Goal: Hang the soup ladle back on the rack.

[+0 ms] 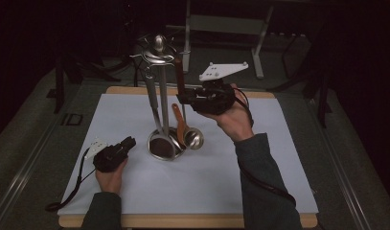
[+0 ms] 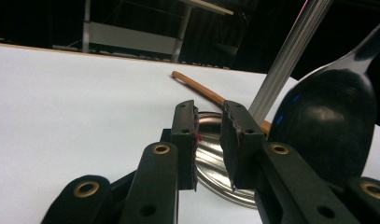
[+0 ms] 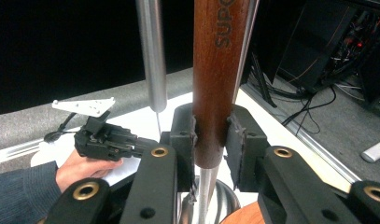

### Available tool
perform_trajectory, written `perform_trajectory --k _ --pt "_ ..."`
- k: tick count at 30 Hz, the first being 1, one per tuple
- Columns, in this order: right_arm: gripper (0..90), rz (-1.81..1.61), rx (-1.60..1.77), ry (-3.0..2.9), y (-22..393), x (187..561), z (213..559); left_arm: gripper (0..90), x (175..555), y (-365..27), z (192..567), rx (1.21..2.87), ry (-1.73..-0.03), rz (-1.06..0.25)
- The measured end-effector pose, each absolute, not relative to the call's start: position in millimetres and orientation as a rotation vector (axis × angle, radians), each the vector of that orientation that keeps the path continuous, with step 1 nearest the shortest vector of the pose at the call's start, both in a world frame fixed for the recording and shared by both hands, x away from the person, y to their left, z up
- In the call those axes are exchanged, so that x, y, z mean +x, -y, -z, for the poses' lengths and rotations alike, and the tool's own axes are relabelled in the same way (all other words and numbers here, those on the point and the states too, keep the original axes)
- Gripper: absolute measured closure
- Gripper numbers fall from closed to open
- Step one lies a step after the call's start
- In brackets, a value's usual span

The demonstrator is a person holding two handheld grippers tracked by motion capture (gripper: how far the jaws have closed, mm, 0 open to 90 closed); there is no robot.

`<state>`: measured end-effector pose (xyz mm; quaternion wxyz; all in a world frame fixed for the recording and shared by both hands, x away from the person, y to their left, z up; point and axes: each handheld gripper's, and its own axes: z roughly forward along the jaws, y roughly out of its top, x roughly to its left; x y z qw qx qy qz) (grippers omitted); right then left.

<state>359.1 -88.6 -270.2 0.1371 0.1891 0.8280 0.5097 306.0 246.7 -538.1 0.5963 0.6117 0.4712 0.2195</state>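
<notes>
Right gripper was up beside the utensil stand, jaws pinching the dark wooden handle of a ladle; the right gripper view showed both pads pressed on the wood, handle upright between them, a thin metal shank running down from it. The ladle's metal bowl sat low, at the right edge of the stand's round base, just beside an orange wooden spoon leaning there. A big dark-bowled spoon hung on the stand, bowl resting near the base. Stand pole rose upright from the base, hooks at the top. Left gripper lay low on the white sheet, left of the base, held in the left hand, pointing at the stand; its jaws stood spread with a clear gap, nothing between the pads, the shiny base visible through the gap. The two grippers were well apart. White sheet covered a wooden table.
</notes>
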Motion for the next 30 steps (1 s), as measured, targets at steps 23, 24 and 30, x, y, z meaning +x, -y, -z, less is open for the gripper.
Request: perform_trajectory --k 23,24,30 --pt "73.4 -1.535 0.584 -2.418 85.1 361.8 275.3 75.6 305.8 -246.7 538.0 1.420 -1.093 -0.510" --pt "73.2 -1.539 0.581 -2.416 85.0 361.9 275.7 75.6 305.8 -246.8 538.0 1.420 -1.093 -0.509" --pt "72.3 -1.621 0.575 -2.436 88.7 366.9 279.9 75.6 305.7 -246.8 538.0 1.420 -1.093 -0.509"
